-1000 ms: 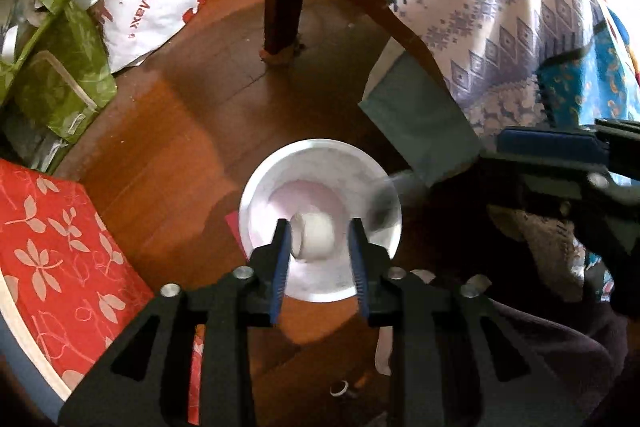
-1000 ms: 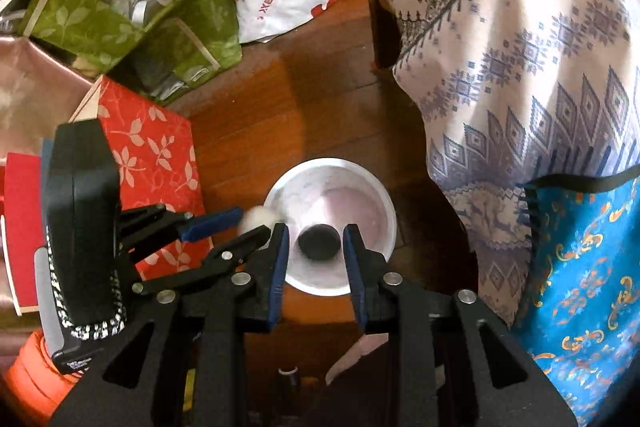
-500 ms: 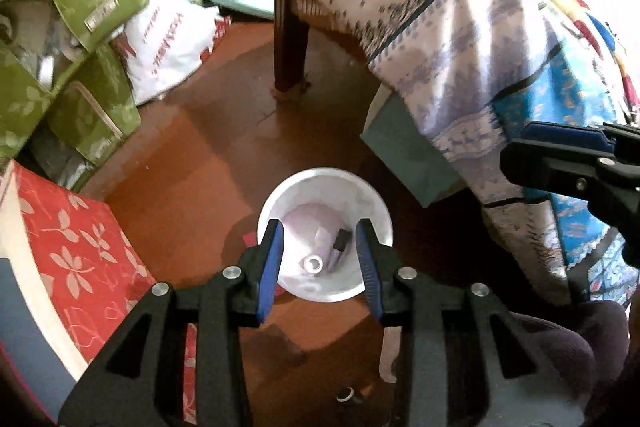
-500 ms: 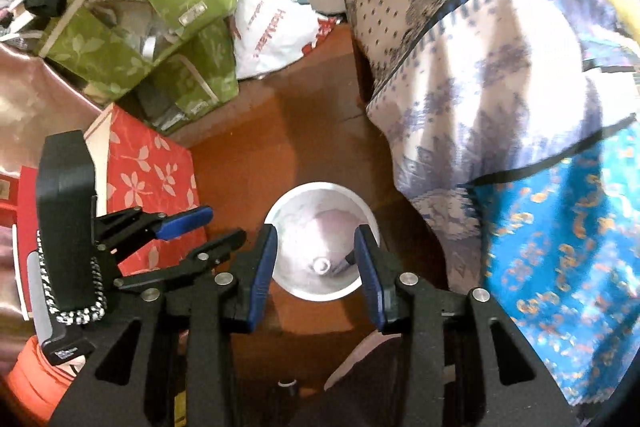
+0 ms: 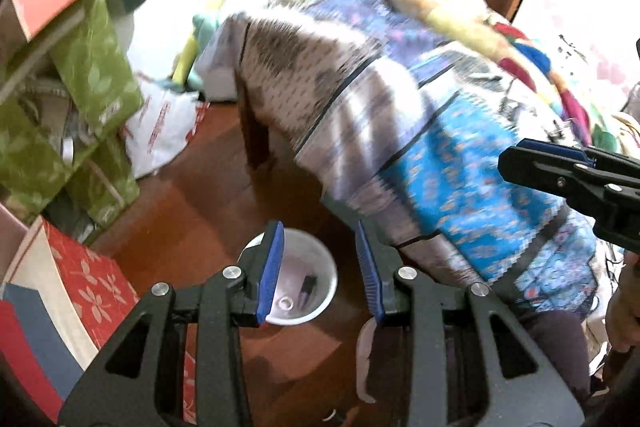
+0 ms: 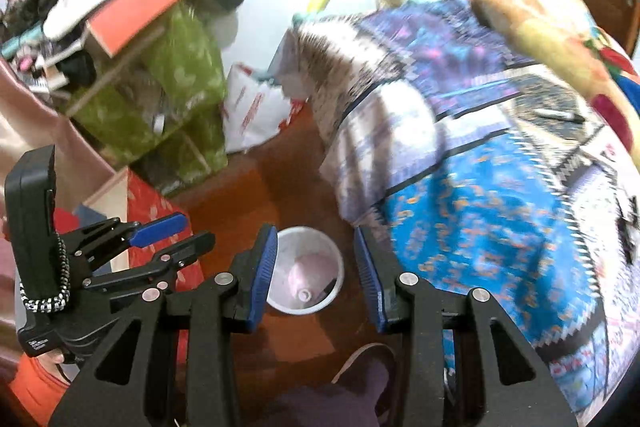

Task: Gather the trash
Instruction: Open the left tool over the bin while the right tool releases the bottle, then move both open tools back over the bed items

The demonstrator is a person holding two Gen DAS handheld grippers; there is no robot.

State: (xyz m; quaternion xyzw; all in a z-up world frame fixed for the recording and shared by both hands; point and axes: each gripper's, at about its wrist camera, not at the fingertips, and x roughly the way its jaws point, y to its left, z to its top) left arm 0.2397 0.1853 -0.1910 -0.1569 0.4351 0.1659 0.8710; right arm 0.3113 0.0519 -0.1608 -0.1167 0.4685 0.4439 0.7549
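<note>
A white bin [image 5: 297, 255] stands on the wooden floor, also in the right wrist view as the bin [image 6: 309, 242]. On its bottom lie a small white round piece [image 5: 286, 303] [image 6: 305, 294] and a black piece [image 5: 307, 287] [image 6: 330, 285]. My left gripper [image 5: 320, 267] hangs well above the bin, open, with nothing between its blue pads. Beside it, my right gripper [image 6: 316, 269] is open and empty at about the same height. Each gripper shows in the other's view: the left gripper [image 6: 160, 239] and the right gripper [image 5: 560, 171].
A patterned blue and white cloth [image 5: 440, 155] drapes over furniture at the right, close to the bin. Green leaf-print bags [image 5: 80, 115], a white plastic bag [image 5: 164, 131] and a red floral box [image 5: 92, 279] crowd the left. A person's foot [image 6: 360, 371] is near the bottom edge.
The left gripper let go of the white piece and the right gripper of the black piece; both now lie in the bin. Both grippers rose away from the bin and tilted up.
</note>
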